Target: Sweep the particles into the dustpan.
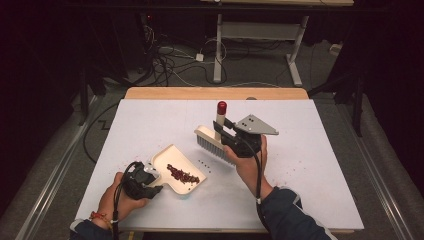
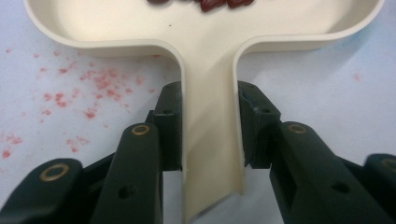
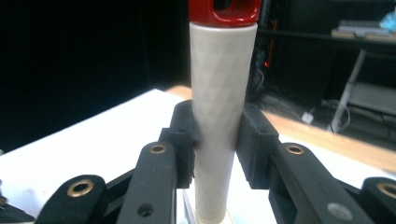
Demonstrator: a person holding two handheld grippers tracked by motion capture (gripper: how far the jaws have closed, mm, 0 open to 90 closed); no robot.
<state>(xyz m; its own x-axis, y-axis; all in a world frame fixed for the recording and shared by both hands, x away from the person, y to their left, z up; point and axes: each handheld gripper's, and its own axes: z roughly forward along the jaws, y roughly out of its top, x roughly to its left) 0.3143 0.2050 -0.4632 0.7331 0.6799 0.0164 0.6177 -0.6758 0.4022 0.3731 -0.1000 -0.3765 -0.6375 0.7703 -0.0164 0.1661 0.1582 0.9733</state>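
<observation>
A small heap of dark red beans [image 1: 182, 174] lies in the cream dustpan [image 1: 172, 159], which sits flat on the white table [image 1: 310, 185], left of centre and near the person's edge. The pan's open lip faces right, toward the brush [image 1: 212, 142], so anything pushed across the table slides straight in. That looks like the reason for its angle.

The left gripper [image 1: 150, 186] is clamped on the dustpan's handle [image 2: 210, 140]; in the left gripper view both black jaws press flat against the handle's sides. Holding it low and steady there keeps the lip down on the table, I would say, so beans do not slip under it.

Just right of the pan, a few stray dark bits [image 1: 204, 163] lie on the table between the lip and the brush. The brush stands nearly upright, its pale bristles just above or at the surface; I cannot tell which. The right gripper [image 1: 226, 134] is closed around the grey shaft [image 3: 215, 121] below the red cap [image 1: 221, 106], with the jaws pinching it from both sides. Gripping it part way down the shaft gives control over the bristle end for short strokes toward the pan.

Faint pink smears [image 2: 93, 88] stain the table around the pan, and more speckle the surface at the right [image 1: 286, 176].
</observation>
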